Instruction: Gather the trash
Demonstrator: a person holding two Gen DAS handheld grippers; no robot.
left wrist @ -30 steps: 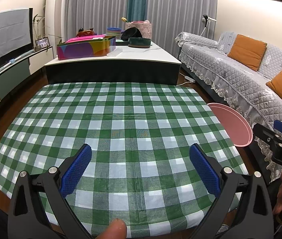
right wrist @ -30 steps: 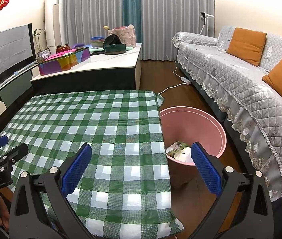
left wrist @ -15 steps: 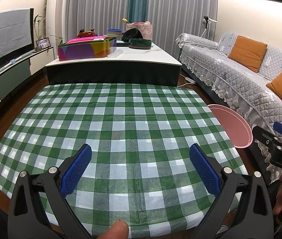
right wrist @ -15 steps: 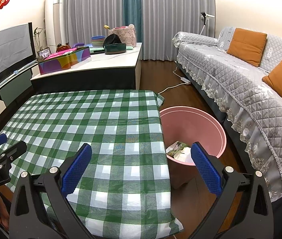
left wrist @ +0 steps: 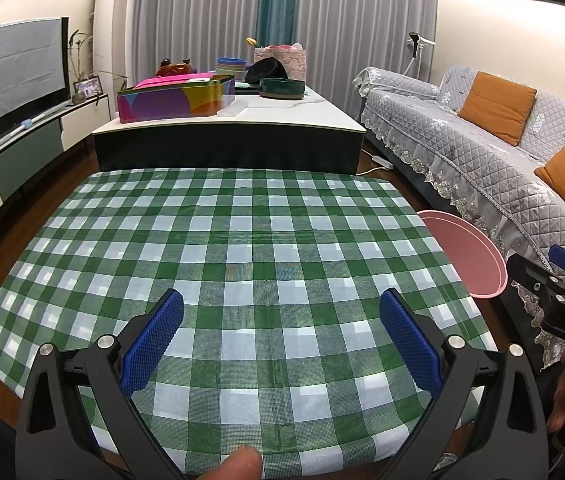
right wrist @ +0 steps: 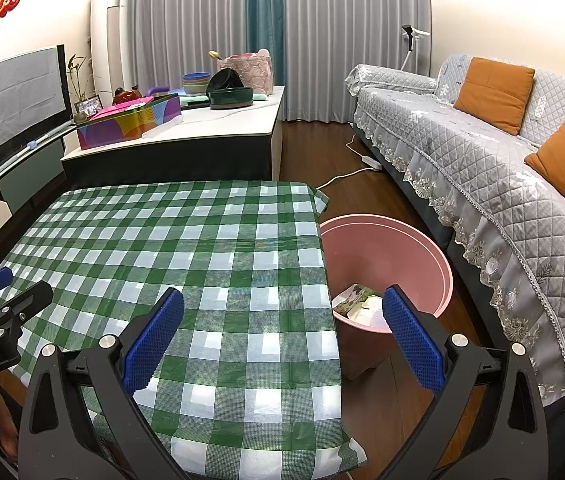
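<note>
A pink trash bin [right wrist: 410, 256] stands on the floor at the right edge of the table with the green-and-white checked cloth [right wrist: 186, 256]. Paper scraps [right wrist: 356, 298] lie in its bottom. The bin's rim also shows in the left wrist view [left wrist: 468, 252]. My left gripper [left wrist: 281, 340] is open and empty above the near part of the cloth [left wrist: 242, 248]. My right gripper [right wrist: 282, 340] is open and empty over the table's right edge, near the bin. I see no loose trash on the cloth.
A grey quilted sofa [right wrist: 494, 168] with orange cushions runs along the right. A white-topped coffee table [left wrist: 226, 120] behind carries a colourful box [left wrist: 174, 98], bowls and a basket. A TV stand [left wrist: 14, 92] lines the left wall. A cable [right wrist: 346, 174] lies on the floor.
Both grippers have drifted slightly back and up; the view of the table has shifted a little. Both jaws stay open and empty.
</note>
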